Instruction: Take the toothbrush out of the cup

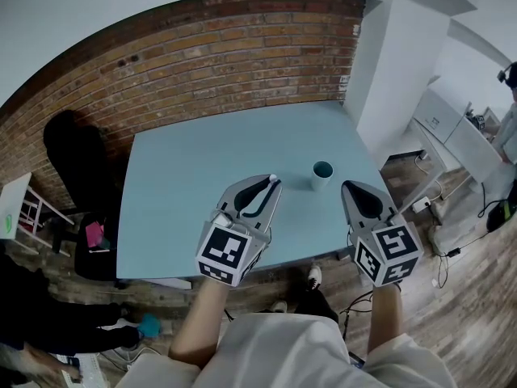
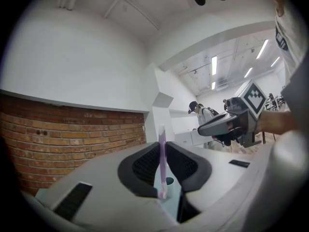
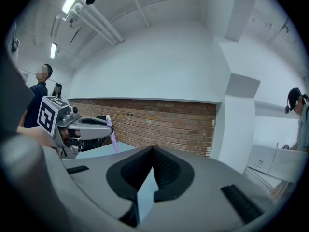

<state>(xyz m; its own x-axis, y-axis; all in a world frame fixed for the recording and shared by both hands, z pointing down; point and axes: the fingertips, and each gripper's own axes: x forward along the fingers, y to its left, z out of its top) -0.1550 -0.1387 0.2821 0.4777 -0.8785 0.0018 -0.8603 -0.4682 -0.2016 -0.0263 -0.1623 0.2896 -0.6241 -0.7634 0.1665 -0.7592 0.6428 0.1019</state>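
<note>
A purple toothbrush [image 2: 162, 162] stands upright between the jaws of my left gripper [image 2: 161, 148], which is shut on it. In the head view its pale tip [image 1: 272, 178] pokes out beyond the left gripper [image 1: 271, 186], held above the table to the left of the cup. The small white cup [image 1: 322, 174] with a dark teal inside stands on the light blue table [image 1: 202, 168], and its rim [image 2: 169, 181] shows low between the left jaws. My right gripper [image 1: 350, 187] hovers just right of the cup, shut with nothing in it. The right gripper view shows the left gripper [image 3: 89, 127] carrying the toothbrush [image 3: 111, 133].
A brick wall [image 1: 218, 47] runs behind the table and a white pillar [image 1: 396, 63] stands at its right corner. A dark chair [image 1: 77, 160] sits left of the table. People stand off to the right [image 2: 199, 114] and behind [image 3: 41, 88].
</note>
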